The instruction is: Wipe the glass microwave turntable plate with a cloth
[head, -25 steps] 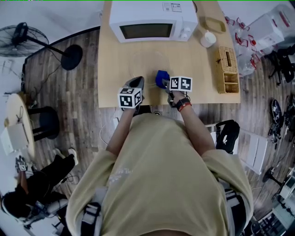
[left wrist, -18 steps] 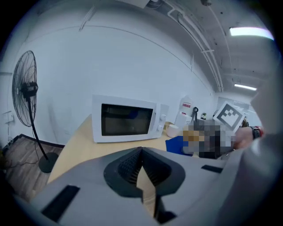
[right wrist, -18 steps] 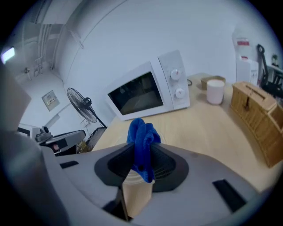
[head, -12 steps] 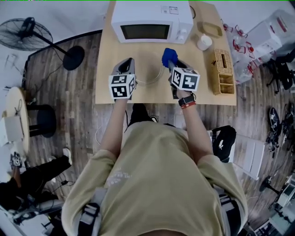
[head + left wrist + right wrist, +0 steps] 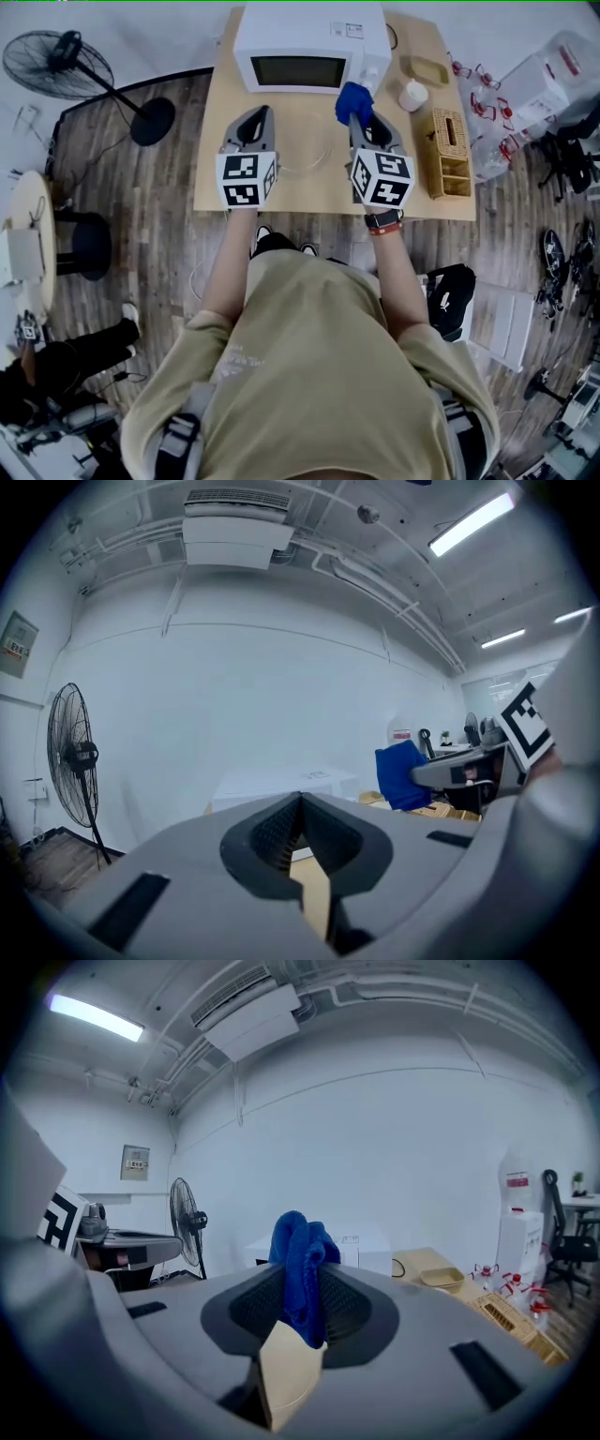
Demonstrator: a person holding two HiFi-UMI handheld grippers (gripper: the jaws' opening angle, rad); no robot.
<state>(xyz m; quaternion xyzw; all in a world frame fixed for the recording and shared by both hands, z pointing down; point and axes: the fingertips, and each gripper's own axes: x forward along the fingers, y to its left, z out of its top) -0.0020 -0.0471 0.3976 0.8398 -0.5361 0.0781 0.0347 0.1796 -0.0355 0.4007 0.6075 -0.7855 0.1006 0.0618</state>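
The glass turntable plate (image 5: 319, 161) lies flat on the wooden table (image 5: 216, 178) in front of the white microwave (image 5: 300, 47), faint and see-through. My left gripper (image 5: 258, 112) (image 5: 300, 803) is raised over the plate's left side, its jaws shut with nothing between them. My right gripper (image 5: 362, 118) (image 5: 305, 1283) is raised on the plate's right side, shut on a bunched blue cloth (image 5: 352, 99) (image 5: 302, 1265). That cloth (image 5: 403, 775) also shows in the left gripper view. Both gripper views look out level at the room's walls, above the plate.
A wicker box (image 5: 448, 150), a white cup (image 5: 412, 95) and a small tan tray (image 5: 424, 69) stand at the table's right. A standing fan (image 5: 56, 61) is on the floor at the left. Another person (image 5: 47, 375) sits at the lower left.
Both grippers rose from the table's front edge and moved forward toward the microwave, ending on either side of the plate. The blue cloth stayed in the right gripper throughout.
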